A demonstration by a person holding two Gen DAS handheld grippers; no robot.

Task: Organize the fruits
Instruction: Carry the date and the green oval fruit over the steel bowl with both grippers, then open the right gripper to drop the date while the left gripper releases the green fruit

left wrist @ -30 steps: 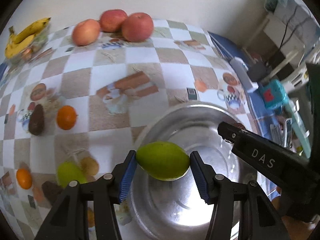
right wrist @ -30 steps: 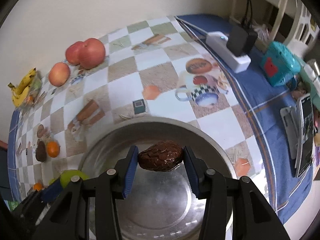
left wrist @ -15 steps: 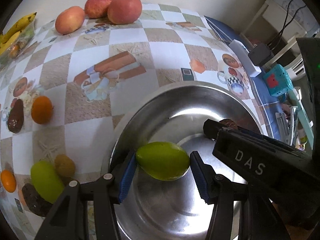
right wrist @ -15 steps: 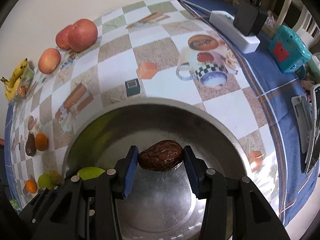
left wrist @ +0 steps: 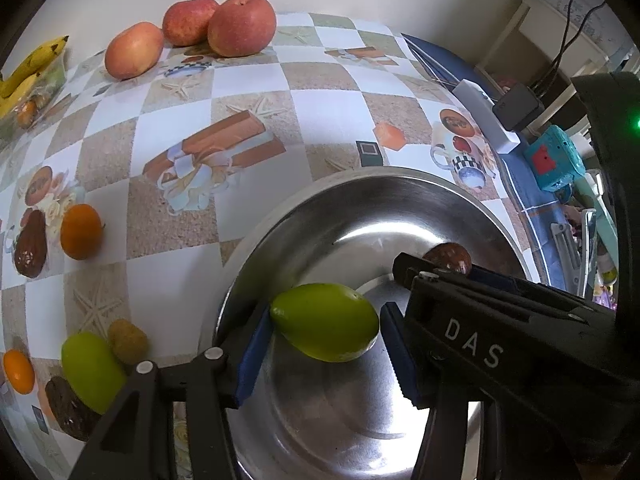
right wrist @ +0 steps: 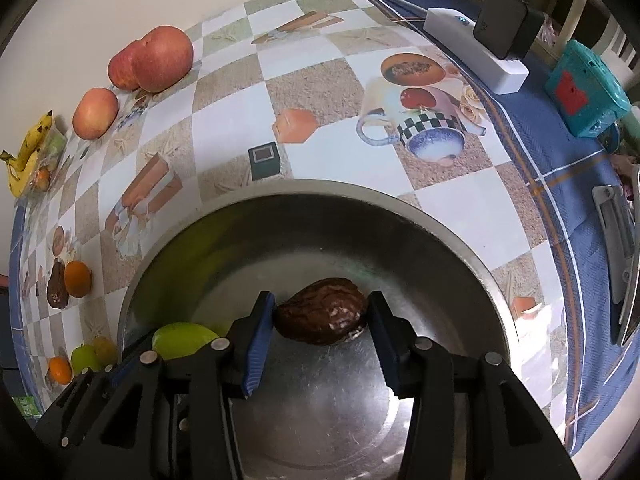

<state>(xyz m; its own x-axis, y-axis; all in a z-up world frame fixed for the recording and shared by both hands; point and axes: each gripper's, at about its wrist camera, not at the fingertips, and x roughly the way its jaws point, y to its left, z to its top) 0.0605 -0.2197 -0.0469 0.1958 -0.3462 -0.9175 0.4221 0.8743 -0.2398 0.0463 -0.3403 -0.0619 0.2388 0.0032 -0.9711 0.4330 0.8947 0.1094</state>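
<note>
Your left gripper (left wrist: 325, 344) holds a green fruit (left wrist: 325, 322) over a steel bowl (left wrist: 312, 216); its left pad touches the fruit, while a thin gap shows at the right pad, so you cannot tell from this view whether the grip is firm. Your right gripper (right wrist: 320, 334) sits just to its right inside the same bowl, with a wrinkled dark brown fruit (right wrist: 322, 316) between its blue pads, the left pad touching and the right very close. The white letters "DAS" (left wrist: 474, 342) read along the right gripper's side, seen only from the left camera. That camera also shows, left of your gripper, an orange (left wrist: 81, 232), a second green fruit (left wrist: 90, 370) and a small yellow-brown fruit (left wrist: 127, 340) on the checked tablecloth (left wrist: 320, 120). Ahead lie three apples (left wrist: 240, 26) and bananas (left wrist: 28, 70). The right camera alone shows clearly, ahead and to the right, a white power strip (right wrist: 476, 54) with a black plug and a teal box (right wrist: 586, 88).
</note>
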